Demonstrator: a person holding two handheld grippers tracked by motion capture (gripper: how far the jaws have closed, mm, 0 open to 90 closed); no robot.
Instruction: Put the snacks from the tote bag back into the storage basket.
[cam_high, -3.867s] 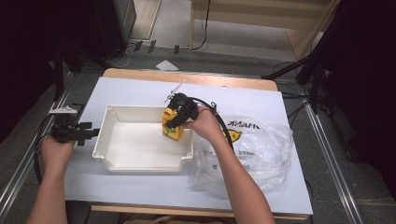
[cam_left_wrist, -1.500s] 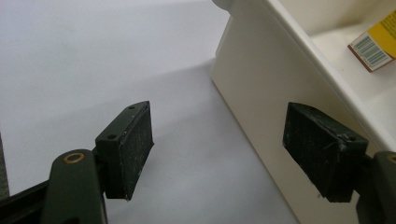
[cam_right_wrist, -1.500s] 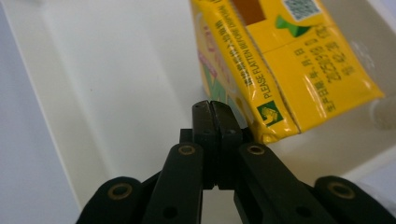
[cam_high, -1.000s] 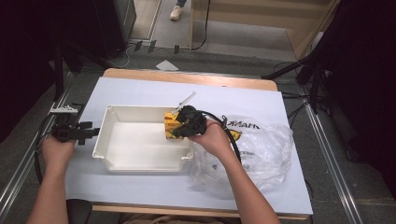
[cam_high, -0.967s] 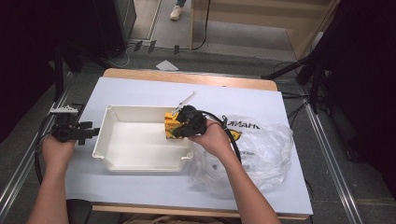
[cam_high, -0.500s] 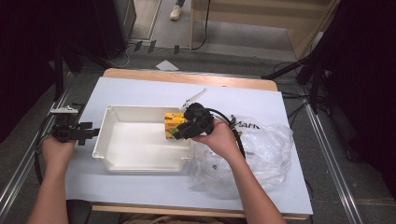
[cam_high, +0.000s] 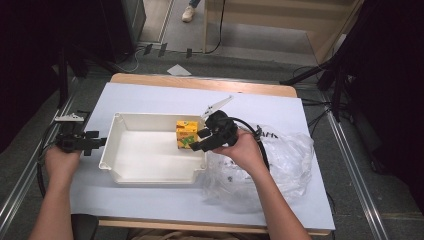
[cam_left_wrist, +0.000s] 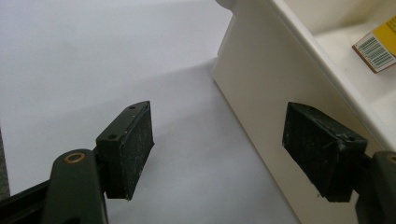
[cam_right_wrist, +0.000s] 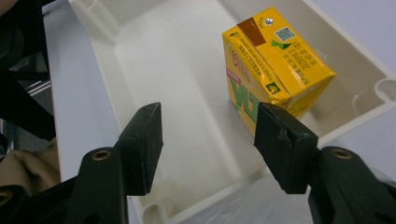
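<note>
A yellow drink carton (cam_high: 186, 134) (cam_right_wrist: 275, 60) stands in the white tray (cam_high: 145, 152) by its right wall, near the far corner. My right gripper (cam_high: 197, 141) (cam_right_wrist: 208, 135) hovers over the tray's right rim, just short of the carton. Its jaws have just been opening, and nothing is between them. My left gripper (cam_high: 98, 144) (cam_left_wrist: 224, 135) stands open on the table against the tray's left wall (cam_left_wrist: 261, 93), also with nothing between its pads. A corner of the carton (cam_left_wrist: 380, 46) peeks over the rim in the left gripper view.
A crumpled clear plastic bag (cam_high: 280, 165) (cam_right_wrist: 243, 205) lies on the white table sheet (cam_high: 150, 97) right of the tray, under the right forearm. The table's wooden far edge (cam_high: 200, 82) borders a grey floor with cables and stands.
The right gripper let go of the carton and drew back slightly to the right and up. The carton stays standing in the tray. The left hand has not moved.
</note>
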